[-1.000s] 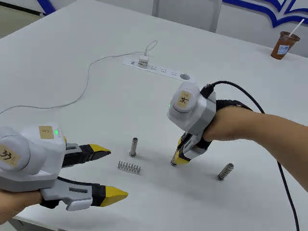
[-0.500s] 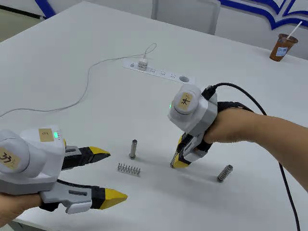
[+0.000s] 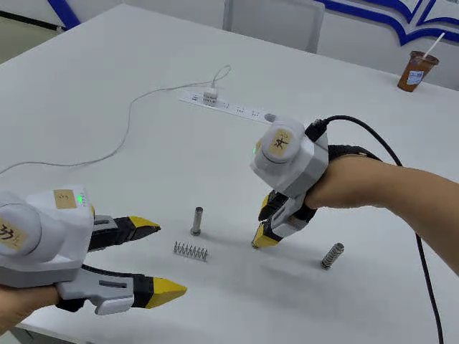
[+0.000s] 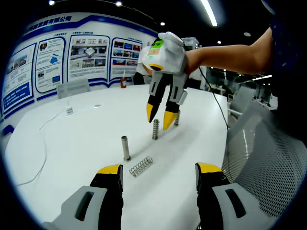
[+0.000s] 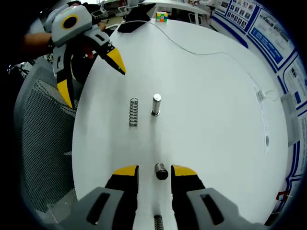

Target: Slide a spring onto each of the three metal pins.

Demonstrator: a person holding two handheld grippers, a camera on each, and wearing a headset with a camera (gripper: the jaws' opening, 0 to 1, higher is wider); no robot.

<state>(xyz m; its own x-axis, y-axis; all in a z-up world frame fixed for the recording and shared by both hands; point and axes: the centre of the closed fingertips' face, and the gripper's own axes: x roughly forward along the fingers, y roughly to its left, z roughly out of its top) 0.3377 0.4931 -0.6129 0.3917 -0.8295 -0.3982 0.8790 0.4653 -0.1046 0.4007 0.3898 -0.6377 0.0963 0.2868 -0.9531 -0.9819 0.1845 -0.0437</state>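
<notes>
A bare metal pin [image 3: 196, 221] stands upright on the white table [image 3: 107, 93], and a loose spring [image 3: 191, 251] lies just in front of it. To the right, another pin wearing a spring [image 3: 332, 255] stands upright. My right gripper [image 3: 262, 228] points down at the table with its jaws slightly parted. A third pin [image 5: 160, 171] stands between them, with a gap on one side. It looks coiled in the left gripper view [image 4: 155, 129]. My left gripper [image 3: 159, 258] is open and empty, left of the loose spring [image 4: 140, 166] and bare pin [image 4: 125, 147].
A white power strip [image 3: 229, 107] with a plugged-in charger and a trailing cable lies further back. A brown drink cup with a straw [image 3: 412, 70] stands at the far right. A black cable [image 3: 401, 179] runs along the person's right arm. The table's near edge is at the bottom left.
The right gripper's jaws, shut at the table a second ago, have parted slightly and lifted a little. The left gripper has stayed in place, and the camera shifted slightly.
</notes>
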